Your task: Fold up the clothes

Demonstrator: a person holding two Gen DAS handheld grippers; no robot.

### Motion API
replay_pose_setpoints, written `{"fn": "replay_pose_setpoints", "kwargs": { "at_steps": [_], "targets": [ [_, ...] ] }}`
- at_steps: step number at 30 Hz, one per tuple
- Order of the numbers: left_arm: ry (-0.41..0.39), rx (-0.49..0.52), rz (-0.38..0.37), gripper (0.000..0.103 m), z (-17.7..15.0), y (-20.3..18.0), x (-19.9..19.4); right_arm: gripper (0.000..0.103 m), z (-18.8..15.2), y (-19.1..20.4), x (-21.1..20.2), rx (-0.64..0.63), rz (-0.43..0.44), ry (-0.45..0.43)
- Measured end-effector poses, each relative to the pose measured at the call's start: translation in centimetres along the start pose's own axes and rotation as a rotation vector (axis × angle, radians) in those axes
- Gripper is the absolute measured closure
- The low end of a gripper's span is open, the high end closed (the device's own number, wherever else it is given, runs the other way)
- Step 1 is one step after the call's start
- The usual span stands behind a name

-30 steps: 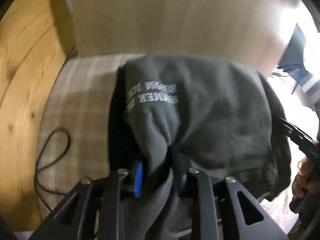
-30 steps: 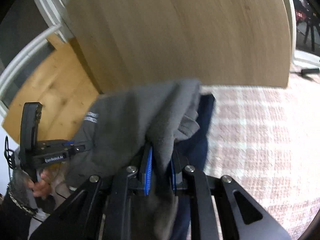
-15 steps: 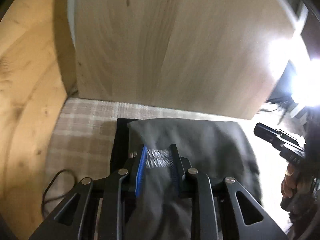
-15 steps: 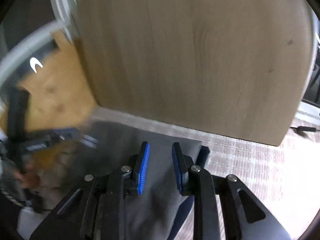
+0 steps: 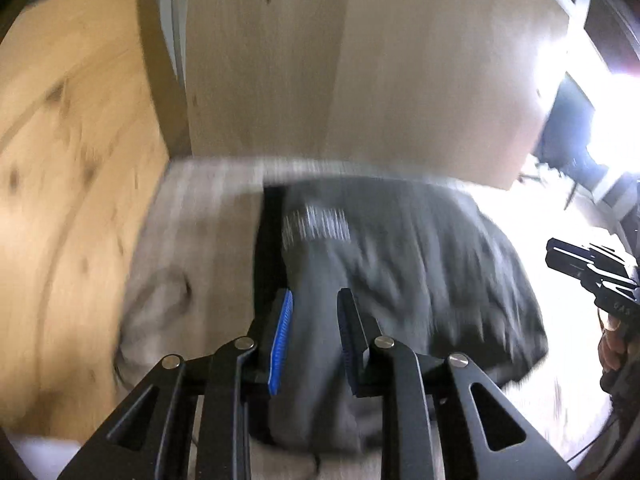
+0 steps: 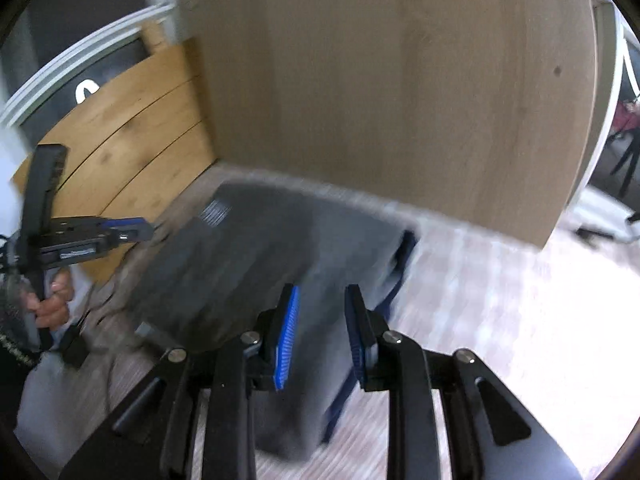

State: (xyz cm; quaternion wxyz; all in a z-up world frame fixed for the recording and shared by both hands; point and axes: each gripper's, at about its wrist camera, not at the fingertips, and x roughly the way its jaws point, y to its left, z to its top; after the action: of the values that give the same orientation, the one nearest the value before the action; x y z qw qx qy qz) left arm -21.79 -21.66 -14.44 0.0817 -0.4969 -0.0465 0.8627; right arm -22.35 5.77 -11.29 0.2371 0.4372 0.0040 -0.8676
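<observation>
A dark grey fleece garment with white lettering lies folded on a dark blue garment, on a plaid-covered surface. It also shows in the right wrist view, with the blue garment showing at its right edge. My left gripper is open and empty above the garment's near left part. My right gripper is open and empty above its near right part. Each gripper shows in the other's view, the right one and the left one. Both views are motion-blurred.
A tall light wooden panel stands just behind the garment. A knotty wooden board lies to the left. A black cable lies on the plaid cover at the left. Bright light washes out the far right.
Both grippers were shut on the grey garment a second ago, lifting it. They have let go and opened. The garment now lies flat on the blue one, and both grippers have drawn back.
</observation>
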Motion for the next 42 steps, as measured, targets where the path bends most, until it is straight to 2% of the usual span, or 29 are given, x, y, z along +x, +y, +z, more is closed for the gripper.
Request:
{"fn": "replay_pose_setpoints", "kwargs": {
  "at_steps": [2,4,7,9,12,16,22,27,32,37,42],
  "targets": [
    [0.052,0.003,-0.008,0.082,-1.9,0.1,1.3,0.079,-2.2,0.8,1.1,-0.01,0.004,0.049],
    [0.098,0.003,0.017,0.082,-3.3,0.2,2.7,0.079,-4.1,0.8,2.3,-0.028,-0.027,0.121],
    [0.098,-0.03,0.046,0.082,-4.1,0.6,2.0,0.079,-6.4,0.5,2.1,0.003,-0.04,0.2],
    [0.074,-0.076,0.076,0.079,-4.8,0.6,0.0,0.079,-7.2,0.4,0.8,0.027,-0.048,0.245],
    [0.018,-0.15,0.097,0.054,-6.5,-0.1,-3.9,0.078,-7.9,0.7,-3.0,0.09,-0.095,0.193],
    [-0.065,-0.178,0.134,0.048,-8.3,-2.5,-9.0,0.072,-8.5,0.9,-8.1,0.15,-0.129,0.089],
    [-0.171,-0.152,0.156,0.033,-11.0,-7.7,-15.9,0.07,-9.6,3.0,-13.5,0.109,-0.162,-0.003],
    [-0.214,-0.12,0.196,0.03,-13.3,-12.3,-20.0,0.069,-12.1,3.5,-17.8,0.074,-0.171,-0.046],
    [-0.231,-0.154,0.239,0.028,-16.3,-15.5,-22.5,0.068,-15.2,3.3,-21.6,0.04,-0.19,-0.073],
    [-0.223,-0.189,0.22,0.028,-19.0,-17.5,-24.4,0.067,-18.1,3.2,-25.0,0.036,-0.194,-0.105],
    [-0.211,-0.189,0.232,0.028,-20.9,-19.0,-25.9,0.064,-20.1,3.3,-27.3,0.027,-0.198,-0.122]
  ]
}}
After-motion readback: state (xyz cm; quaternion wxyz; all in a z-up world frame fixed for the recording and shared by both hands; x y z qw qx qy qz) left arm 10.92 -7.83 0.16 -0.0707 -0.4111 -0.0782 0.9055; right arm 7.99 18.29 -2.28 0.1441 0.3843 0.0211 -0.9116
